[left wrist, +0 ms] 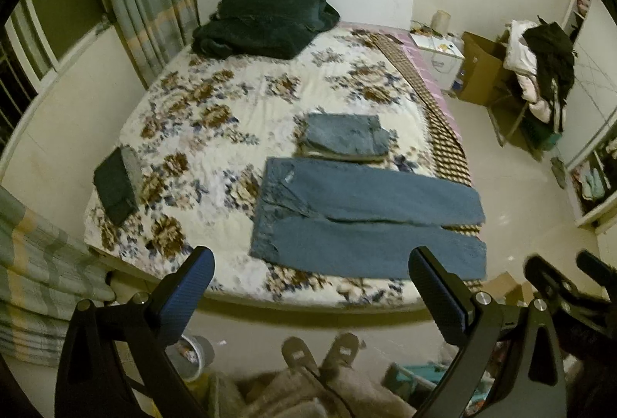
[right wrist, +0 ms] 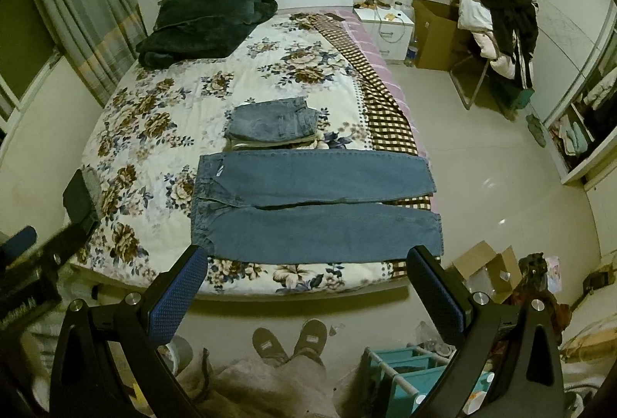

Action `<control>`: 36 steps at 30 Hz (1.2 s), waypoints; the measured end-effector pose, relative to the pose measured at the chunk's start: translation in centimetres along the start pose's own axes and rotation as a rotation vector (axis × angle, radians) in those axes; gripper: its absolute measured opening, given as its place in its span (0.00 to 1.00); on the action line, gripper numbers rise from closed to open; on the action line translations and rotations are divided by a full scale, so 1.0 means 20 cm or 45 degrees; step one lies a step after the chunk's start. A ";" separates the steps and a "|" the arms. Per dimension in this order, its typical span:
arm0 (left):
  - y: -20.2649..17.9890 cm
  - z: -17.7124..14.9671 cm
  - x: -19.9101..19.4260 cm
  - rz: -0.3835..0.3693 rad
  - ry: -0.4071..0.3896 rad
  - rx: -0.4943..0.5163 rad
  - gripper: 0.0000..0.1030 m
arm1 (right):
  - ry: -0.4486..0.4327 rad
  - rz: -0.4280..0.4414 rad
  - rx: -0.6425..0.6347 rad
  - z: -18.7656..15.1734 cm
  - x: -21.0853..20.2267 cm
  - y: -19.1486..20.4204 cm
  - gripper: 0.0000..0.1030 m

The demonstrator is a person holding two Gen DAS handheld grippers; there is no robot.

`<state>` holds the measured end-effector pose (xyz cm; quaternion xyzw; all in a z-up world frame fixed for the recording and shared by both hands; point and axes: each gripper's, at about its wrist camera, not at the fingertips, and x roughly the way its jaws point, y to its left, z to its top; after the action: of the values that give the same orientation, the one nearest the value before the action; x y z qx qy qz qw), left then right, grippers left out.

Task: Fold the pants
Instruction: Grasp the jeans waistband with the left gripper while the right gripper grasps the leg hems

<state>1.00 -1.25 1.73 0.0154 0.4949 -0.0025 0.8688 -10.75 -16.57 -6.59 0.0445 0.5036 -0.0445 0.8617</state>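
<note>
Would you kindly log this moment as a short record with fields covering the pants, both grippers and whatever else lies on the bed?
pants: blue jeans spread flat across the near end of the bed, waist to the left, legs side by side, cuffs at the right edge
fold state: not yet folded
left gripper: jaws wide apart, empty, above the floor short of the bed
right gripper: jaws wide apart, empty, same stance
bed: floral quilt
behind the jeans: folded jeans stack
by headboard: dark blanket
left edge: dark folded garment
</note>
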 end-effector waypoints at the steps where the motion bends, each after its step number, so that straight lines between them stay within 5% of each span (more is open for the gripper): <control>1: 0.00 0.02 0.01 0.010 -0.007 -0.002 1.00 | -0.003 -0.011 0.008 0.01 0.03 0.00 1.00; 9: 0.07 0.26 0.37 0.078 -0.012 -0.081 1.00 | -0.061 -0.158 0.126 0.18 0.32 -0.03 1.00; 14: 0.11 0.40 0.70 0.105 0.075 -0.151 1.00 | -0.042 -0.241 0.218 0.36 0.65 -0.14 1.00; 27: 0.20 0.68 1.97 0.206 0.486 -0.711 1.00 | 0.256 -0.259 0.552 0.88 2.22 -0.73 1.00; 36: 0.33 0.73 2.83 0.320 0.616 -1.073 1.00 | 0.403 -0.309 0.853 1.03 3.32 -1.16 1.00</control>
<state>42.58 5.59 -39.32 -0.2772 0.6345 0.3060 0.6534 36.75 -44.25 -55.17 0.2699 0.5895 -0.3005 0.6995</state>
